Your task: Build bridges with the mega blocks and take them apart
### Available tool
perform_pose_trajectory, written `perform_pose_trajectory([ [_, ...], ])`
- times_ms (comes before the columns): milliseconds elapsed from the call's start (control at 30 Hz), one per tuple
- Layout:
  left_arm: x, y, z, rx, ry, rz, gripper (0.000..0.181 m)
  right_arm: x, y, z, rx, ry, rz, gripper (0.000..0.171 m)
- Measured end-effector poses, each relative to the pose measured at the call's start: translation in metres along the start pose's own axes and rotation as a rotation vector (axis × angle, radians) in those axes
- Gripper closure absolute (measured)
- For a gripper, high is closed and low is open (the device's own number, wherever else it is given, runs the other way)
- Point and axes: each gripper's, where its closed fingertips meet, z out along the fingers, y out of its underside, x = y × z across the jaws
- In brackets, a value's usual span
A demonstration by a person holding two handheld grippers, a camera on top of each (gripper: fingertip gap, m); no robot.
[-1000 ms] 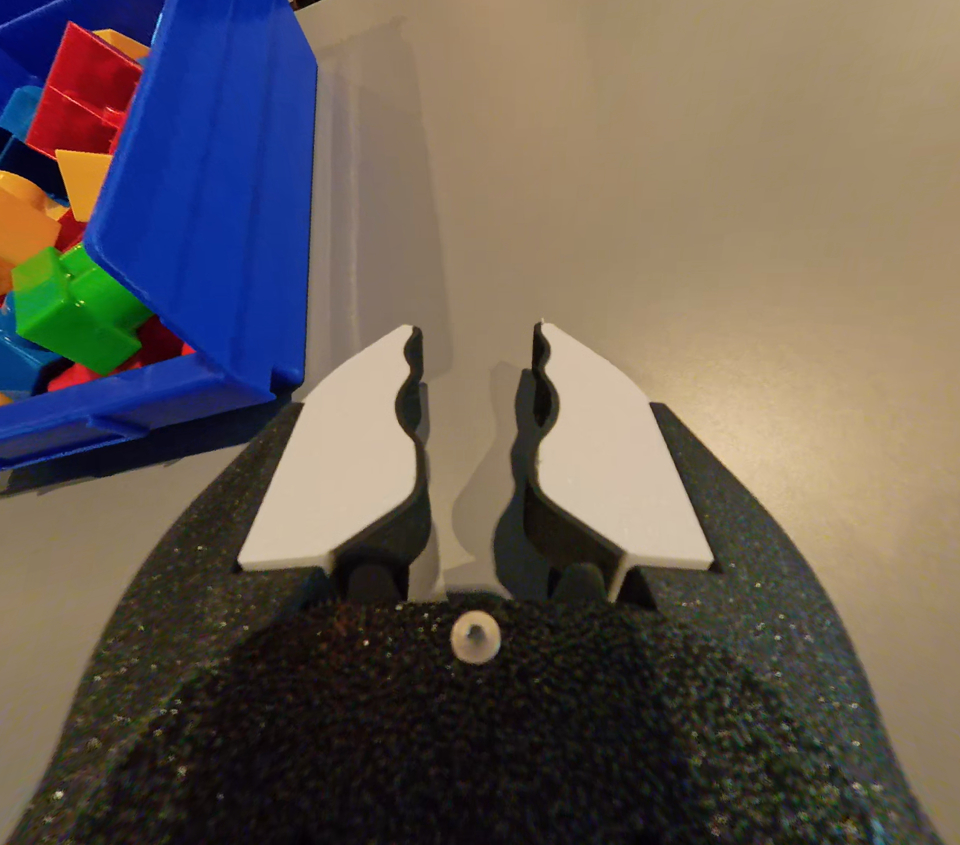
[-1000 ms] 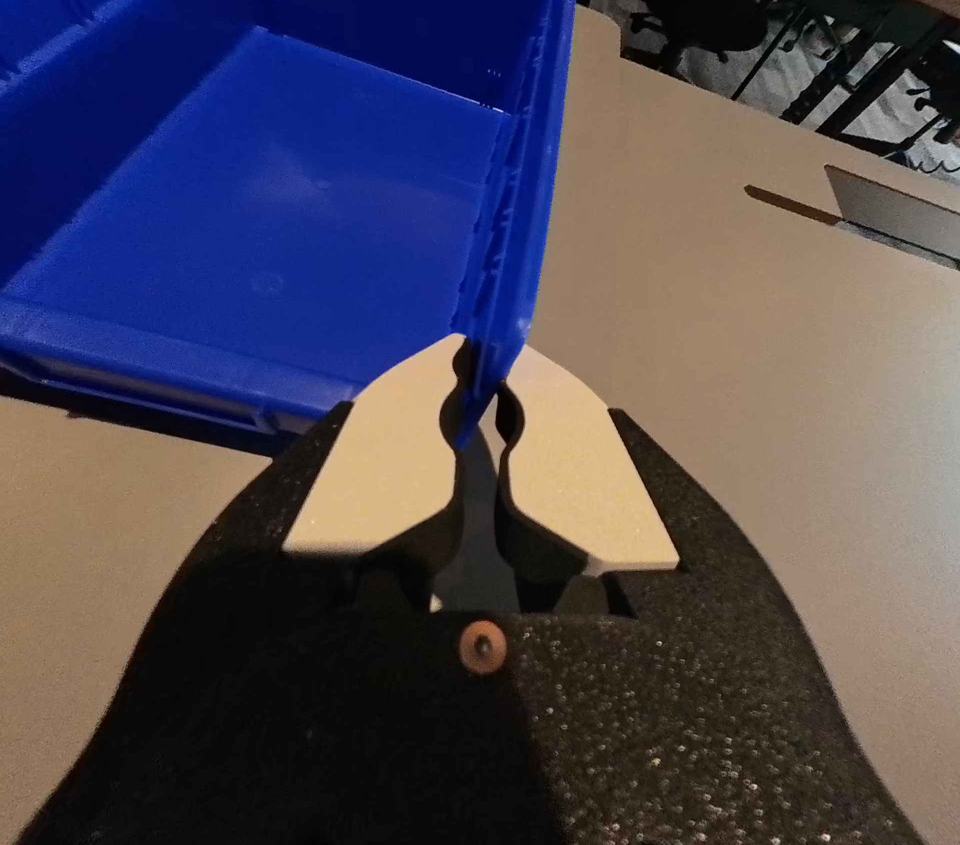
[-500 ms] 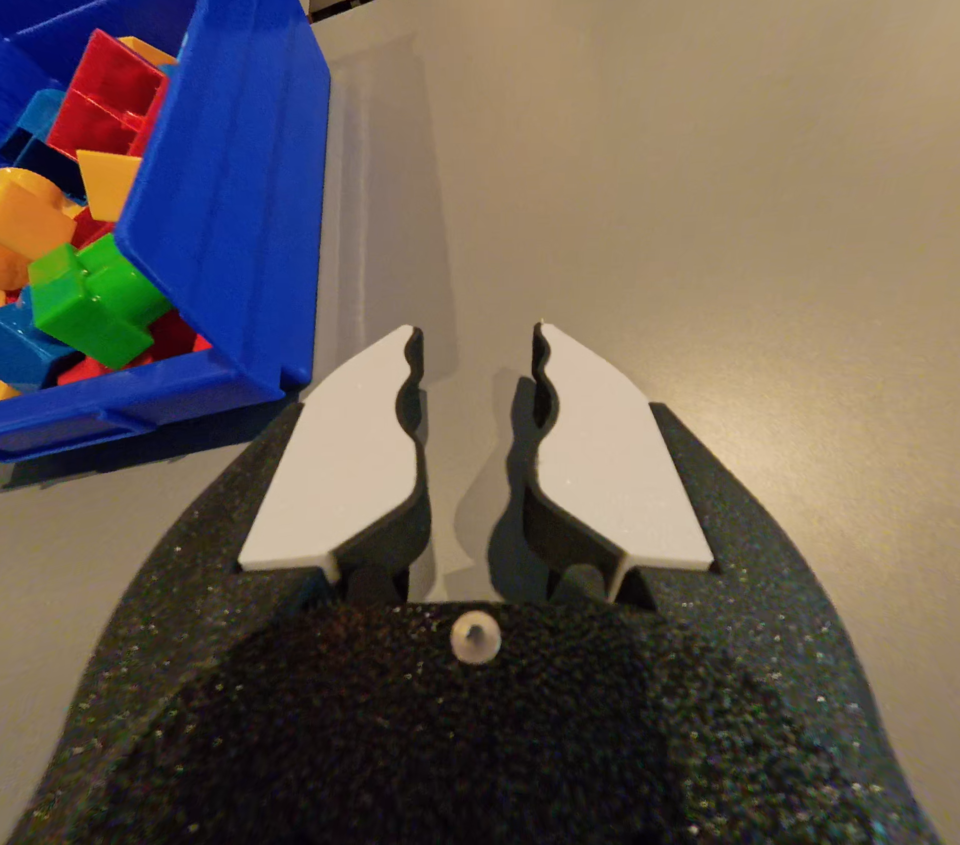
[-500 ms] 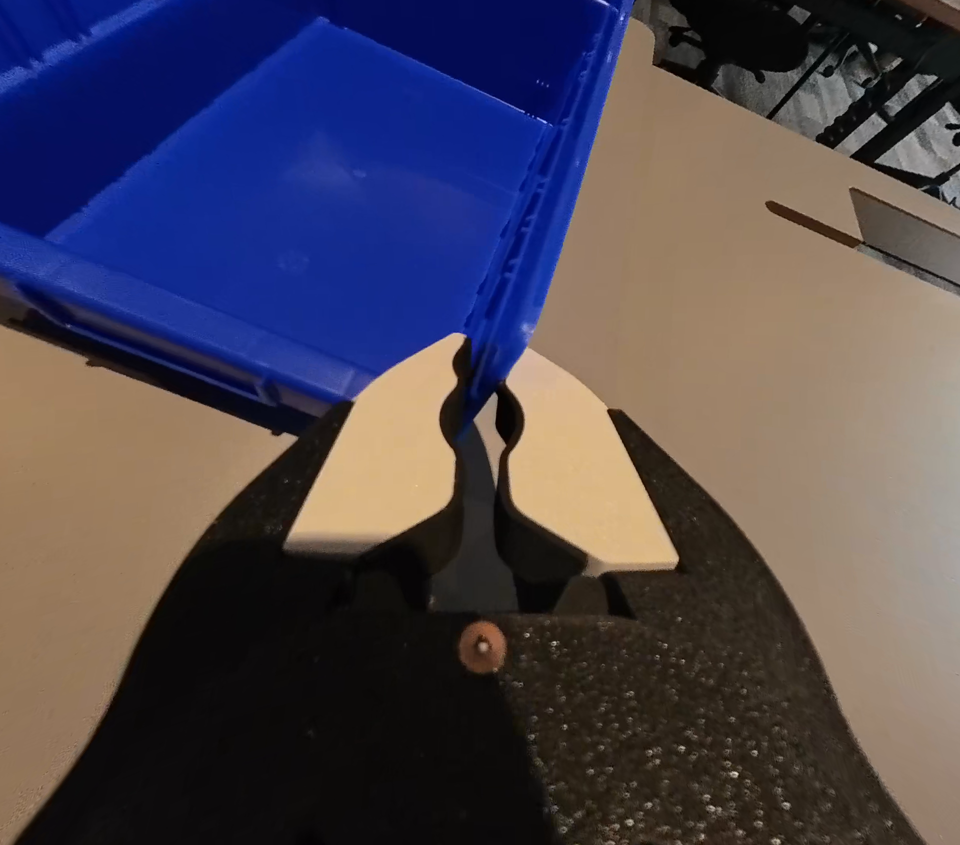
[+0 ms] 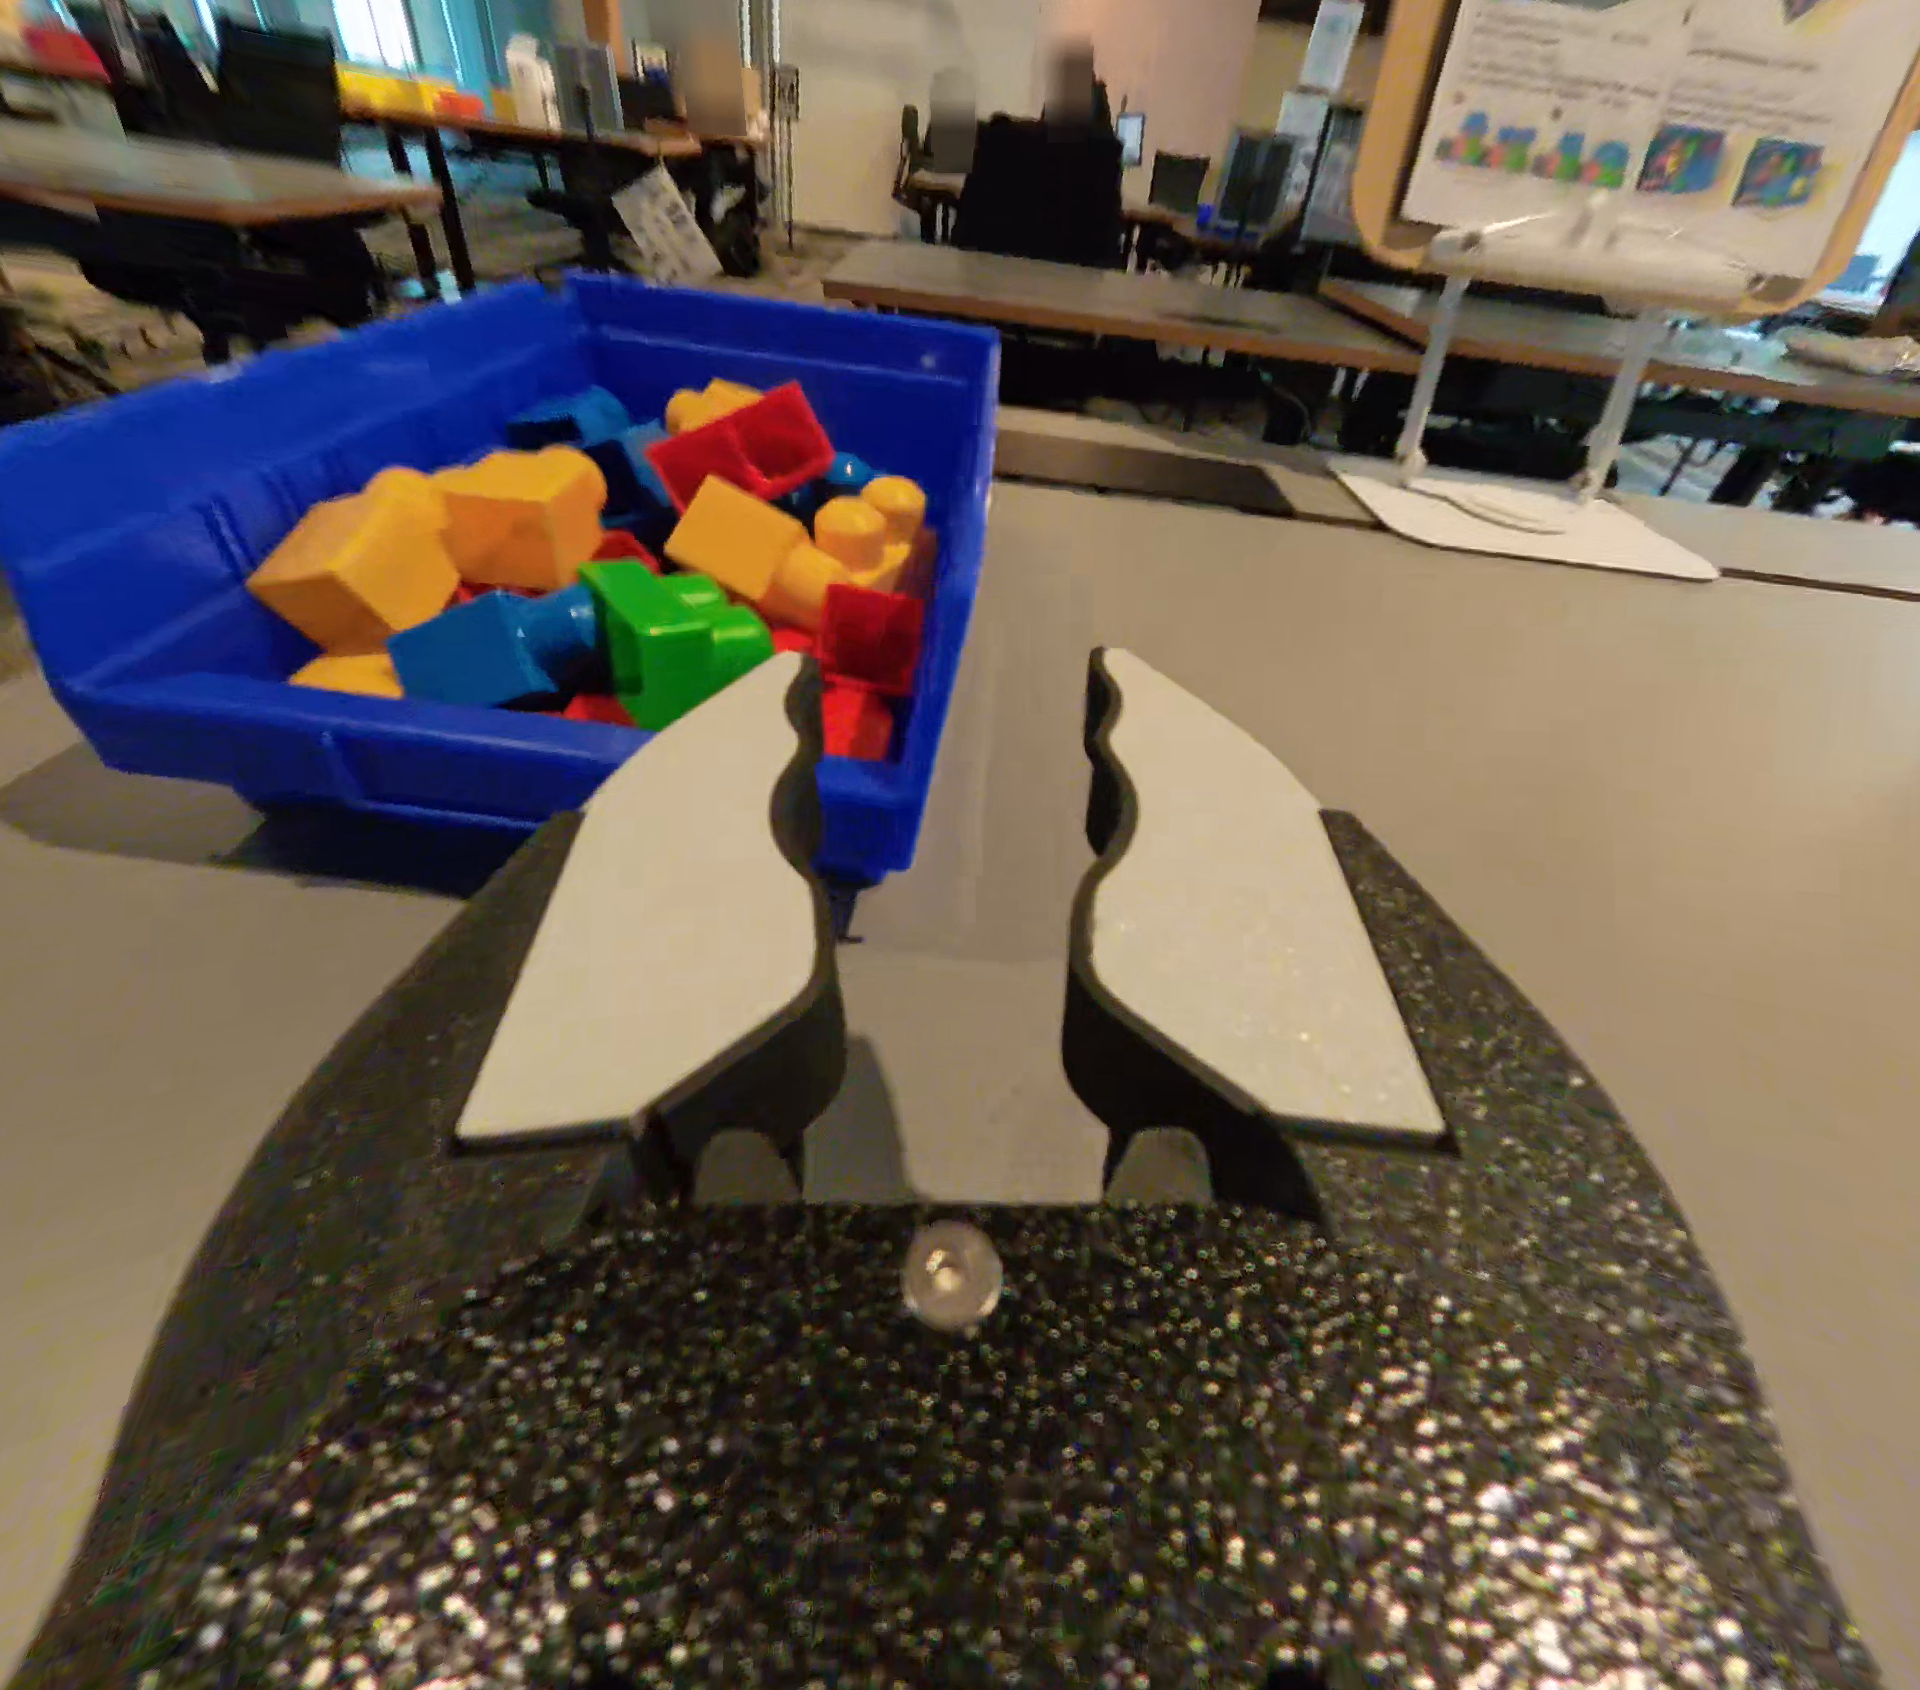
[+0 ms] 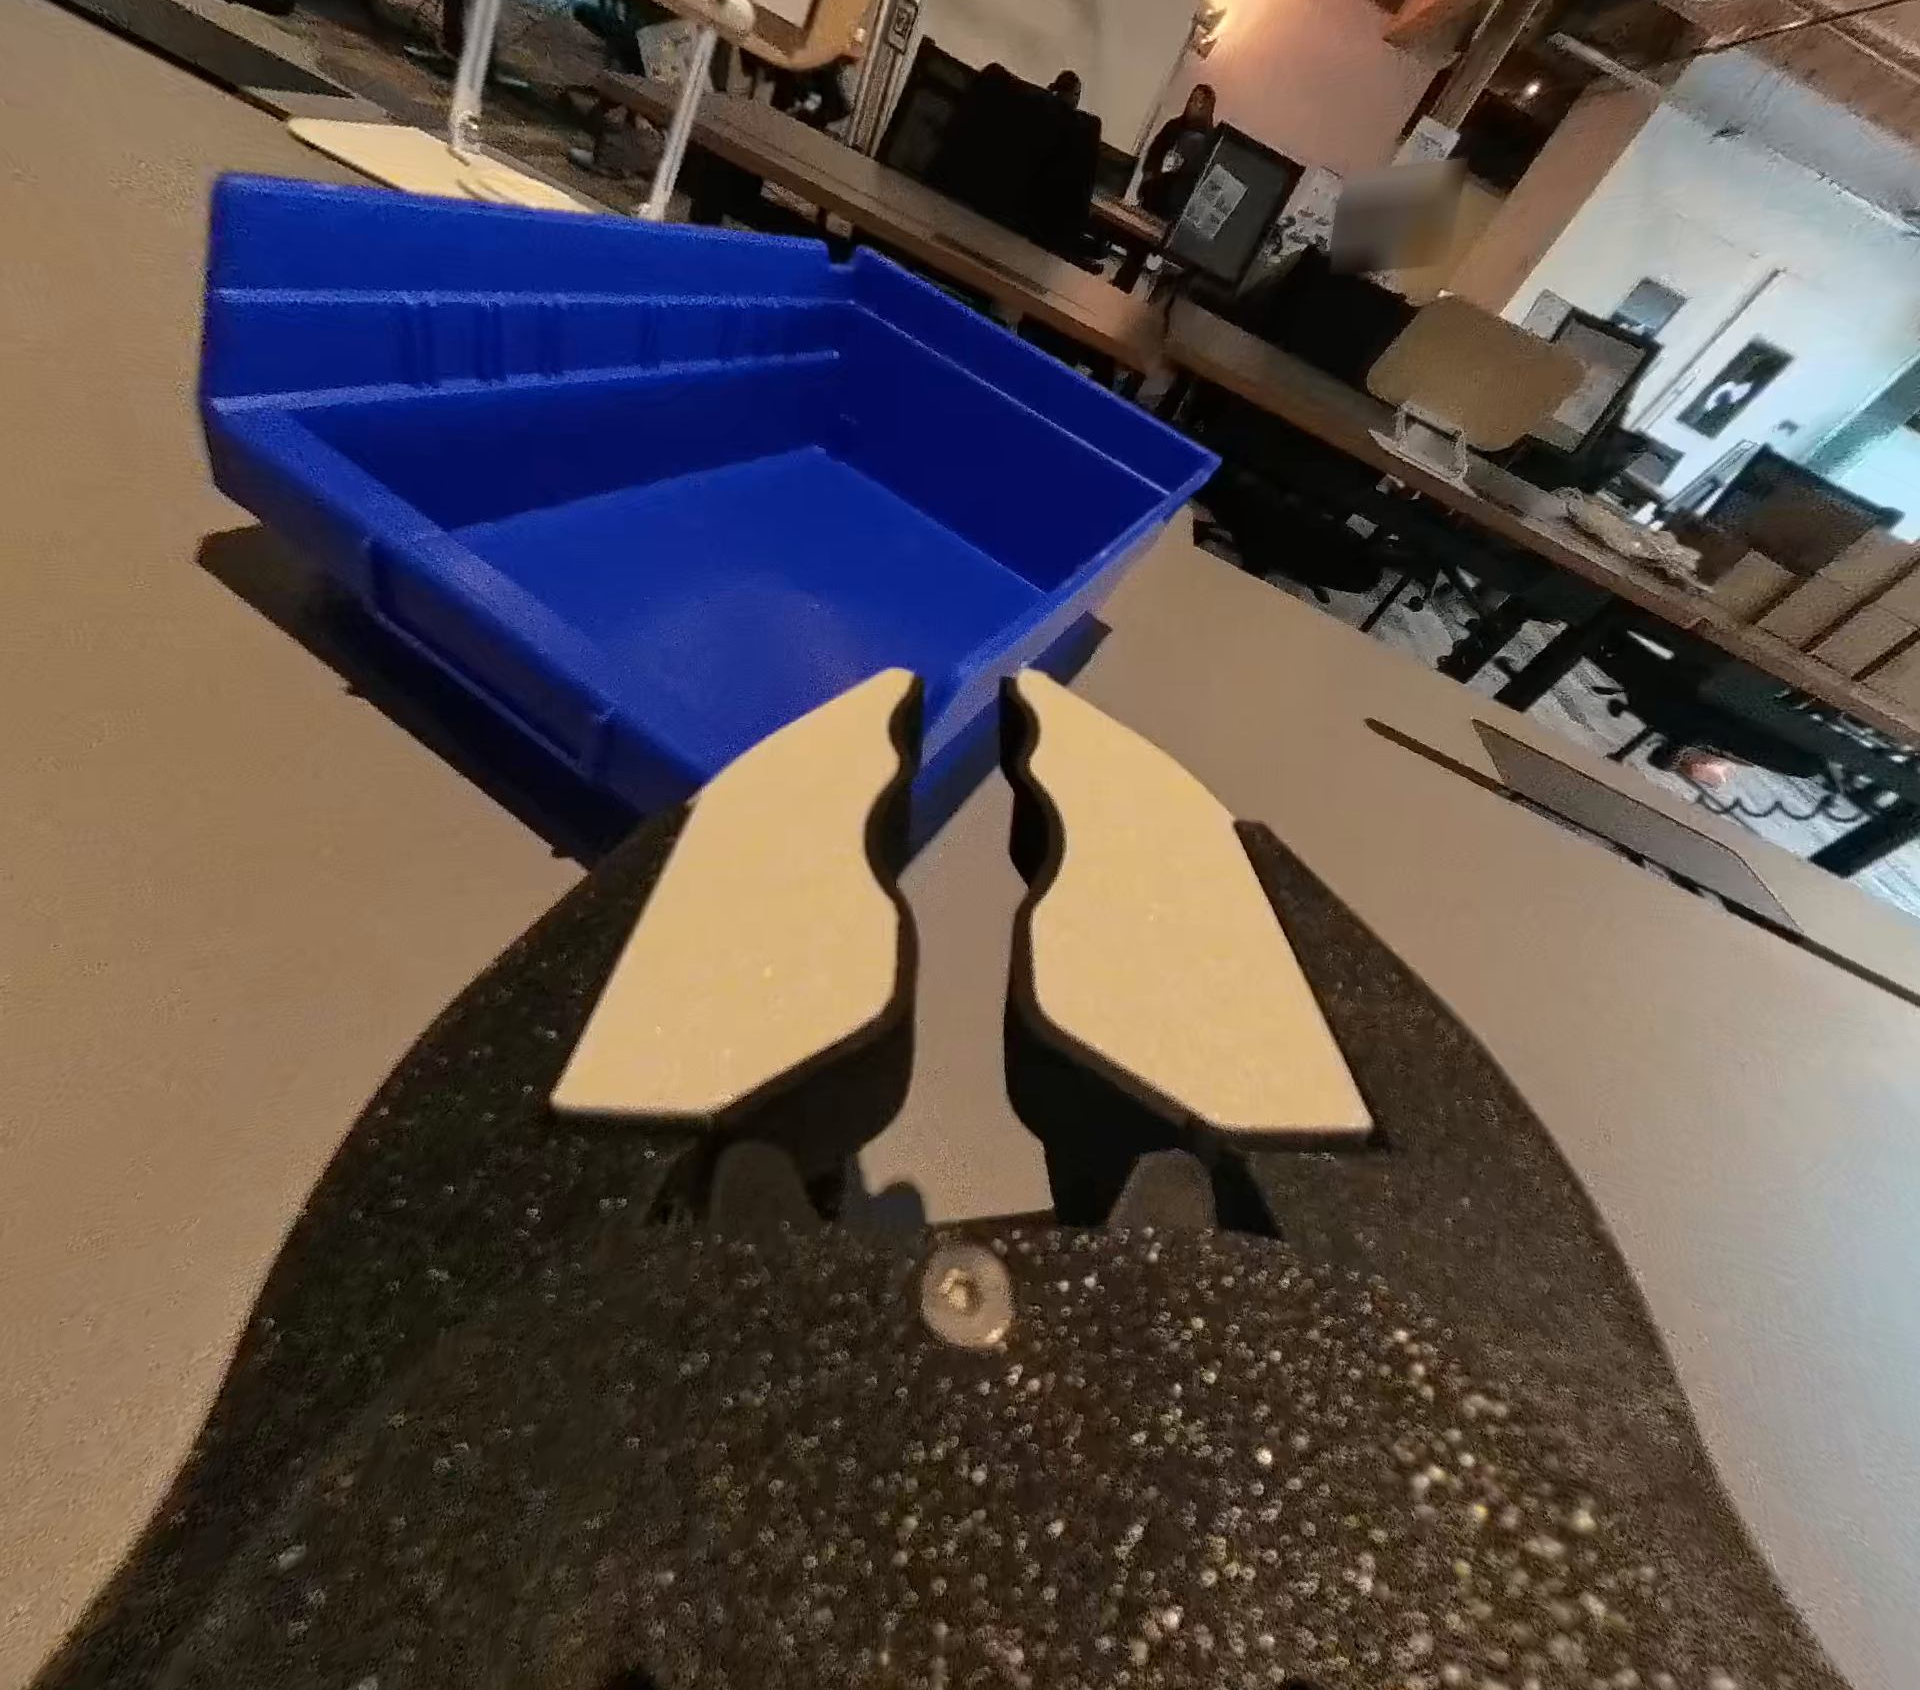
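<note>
Mega blocks (image 5: 582, 570) in yellow, red, blue and green are seen heaped in a blue bin (image 5: 208, 705) resting on the grey worktop (image 5: 1507, 809), ahead and to the left of the left tongs (image 5: 943, 710). These tongs are held released above the worktop, with a wide gap between the fingers and nothing grasped. A second blue bin (image 6: 343, 435) is shown with nothing inside in the right wrist view, set on the worktop (image 6: 177, 809). The right tongs (image 6: 961, 726) are parted by a narrow gap just short of its near corner, gripping nothing. A poster board on a stand (image 5: 1642, 30) is placed at the worktop's far edge.
</note>
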Motion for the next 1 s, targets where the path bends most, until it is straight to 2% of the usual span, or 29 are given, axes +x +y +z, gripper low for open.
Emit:
perform_pose_trajectory([
  [100, -0.002, 0.004, 0.006, -0.04, 0.031, -0.022, 0.134, -0.005, -0.002, 0.0, -0.017, -0.037, 0.012, 0.158],
  [233, 0.004, 0.006, 0.007, -0.053, 0.034, 0.038, 0.134, -0.001, 0.016, 0.012, -0.094, -0.012, 0.092, 0.152],
  [367, 0.011, 0.009, 0.008, -0.071, 0.034, 0.089, 0.134, -0.001, 0.023, 0.018, -0.094, 0.002, 0.183, 0.146],
  [467, 0.013, 0.011, 0.009, -0.084, 0.035, 0.102, 0.134, 0.002, 0.026, 0.02, -0.111, -0.007, 0.224, 0.147],
  [567, 0.015, 0.012, 0.009, -0.086, 0.037, 0.107, 0.134, 0.013, 0.033, 0.021, -0.142, 0.065, 0.223, 0.164],
  [1000, 0.02, 0.015, 0.01, -0.106, 0.05, 0.124, 0.134, 0.022, 0.036, 0.024, -0.16, 0.135, 0.176, 0.163],
])
